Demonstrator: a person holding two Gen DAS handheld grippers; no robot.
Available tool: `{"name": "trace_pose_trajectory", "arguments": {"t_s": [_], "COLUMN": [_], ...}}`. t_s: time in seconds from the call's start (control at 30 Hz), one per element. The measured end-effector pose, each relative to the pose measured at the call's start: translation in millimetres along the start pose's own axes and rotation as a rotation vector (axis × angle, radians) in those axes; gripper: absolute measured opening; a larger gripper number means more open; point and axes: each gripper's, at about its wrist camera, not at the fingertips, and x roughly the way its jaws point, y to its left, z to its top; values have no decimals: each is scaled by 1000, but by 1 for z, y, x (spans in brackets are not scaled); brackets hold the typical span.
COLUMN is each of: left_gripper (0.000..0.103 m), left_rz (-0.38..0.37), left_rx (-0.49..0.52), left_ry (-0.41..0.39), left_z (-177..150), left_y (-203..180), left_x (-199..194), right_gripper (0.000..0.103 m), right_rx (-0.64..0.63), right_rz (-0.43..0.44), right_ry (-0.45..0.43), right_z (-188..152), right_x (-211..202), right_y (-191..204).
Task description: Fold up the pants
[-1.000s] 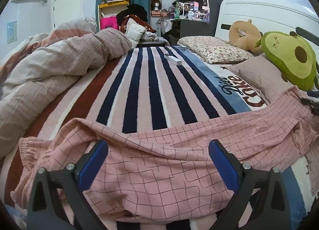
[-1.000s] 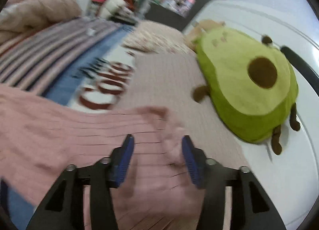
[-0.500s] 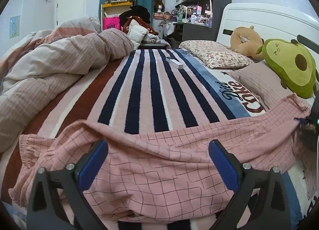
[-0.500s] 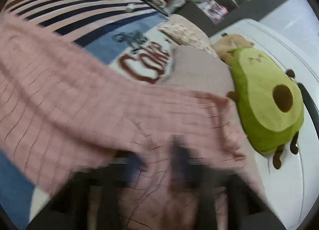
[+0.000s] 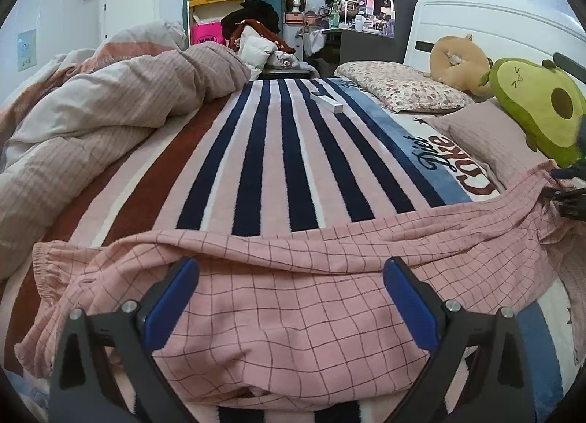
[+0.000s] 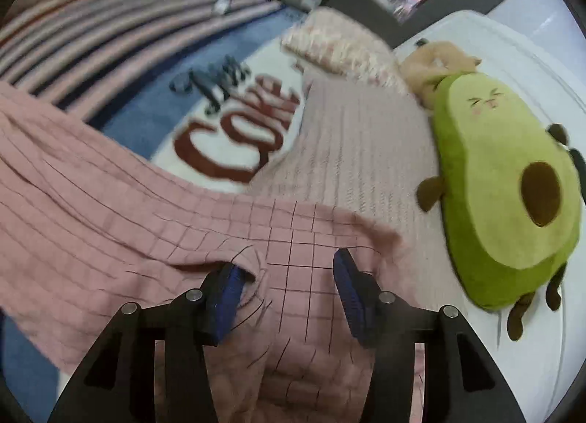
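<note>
Pink checked pants [image 5: 300, 298] lie spread across the near end of a bed [image 5: 278, 166] covered by a striped blanket bearing the words "Diet Coke" [image 5: 457, 166], the elastic waistband toward the left side of the bed and the leg ends reaching toward the pillows on the right. The left gripper [image 5: 291, 298] hovers low over the middle of the pants, level and pointing up the bed, its blue-padded jaws spread wide with cloth showing between them and nothing clamped. The right gripper [image 6: 287, 298] is at the far leg end of the pants [image 6: 154, 225], tilted down onto the fabric; its jaws stand partly apart, the left finger [image 6: 223, 298] tucked under a fold of cloth and the right finger resting on top, and the blurred frame does not show whether any cloth is pinched. In the left wrist view that gripper appears as a dark shape at the right edge, touching the hem. An avocado plush toy [image 6: 509, 199] lies just beside the leg end against the white headboard [image 5: 494, 23], with a tan plush toy [image 5: 457, 60] and a floral pillow [image 5: 403, 89] beyond it. A rumpled duvet [image 5: 110, 115] is heaped along the left side, and a small white box [image 5: 327, 103] lies on the stripes farther up the bed.
</note>
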Motion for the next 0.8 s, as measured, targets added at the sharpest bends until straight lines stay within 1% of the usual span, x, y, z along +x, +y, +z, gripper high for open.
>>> {"name": "trace_pose_trajectory", "arguments": {"t_s": [0.03,0.07,0.1,0.13,0.2,0.23,0.27,0.3,0.33,0.37,0.4,0.43,0.47,0.5,0.53,0.57,0.6,0.63,0.67,0.73,0.8], "left_gripper": [100,100,100,100,100,100,100,100,100,100,100,100,100,100,100,100,100,100,100,100,100], "left_rz": [-2,-7,-13,-18,-25,-27,-28,-30,-31,-29,-27,-25,-24,-23,-22,-22,-21,-21,-22,-22,-20], "left_rx": [-1,-1,0,3,15,18,20,20,18,17,14,8,3,-3,-6,-8,-7,-6,-7,-5,-4], "left_ry": [-2,-4,-5,-6,-6,-5,-5,-4,-4,-5,-6,-7,-7,-6,-7,-7,-7,-8,-7,-6,-4], "left_z": [0,1,1,0,0,0,0,0,0,0,0,0,0,0,0,0,0,0,0,0,0], "left_y": [-1,-2,-3,-4,-7,-8,-9,-9,-8,-8,-8,-7,-5,-4,-4,-2,-3,-3,-2,-2,-1], "left_x": [-1,-1,-2,-2,-3,-3,-3,-2,-2,-2,-2,-3,-2,-2,-2,-2,-2,-2,-2,-1,-1], "right_gripper": [52,54,54,52,52,52,53,56,59,59,58,56,53,32,7,3,3,0,0,0,0], "right_rx": [3,4,-3,-21,-81,-118,-165,-197,-237,-287,-326,-346,-342,-313,-282,-230,-180,-127,-78,-27,19], "right_rz": [13,28,48,76,138,159,156,128,70,-6,-61,-87,-101,-105,-100,-99,-95,-92,-126,-176,-193], "right_ry": [-55,-112,-146,-154,-119,-98,-64,-40,-19,-1,12,21,35,41,42,30,13,-7,-37,-76,-76], "right_z": [-2,-7,-12,-16,-26,-31,-37,-41,-45,-51,-55,-59,-61,-61,-61,-57,-54,-49,-44,-35,-27], "right_x": [-13,-29,-42,-48,-52,-51,-46,-41,-35,-27,-20,-15,-11,-8,-6,-7,-10,-13,-16,-20,-18], "right_y": [2,7,11,16,31,39,49,57,64,70,73,72,68,62,55,44,33,23,10,-8,-25]}}
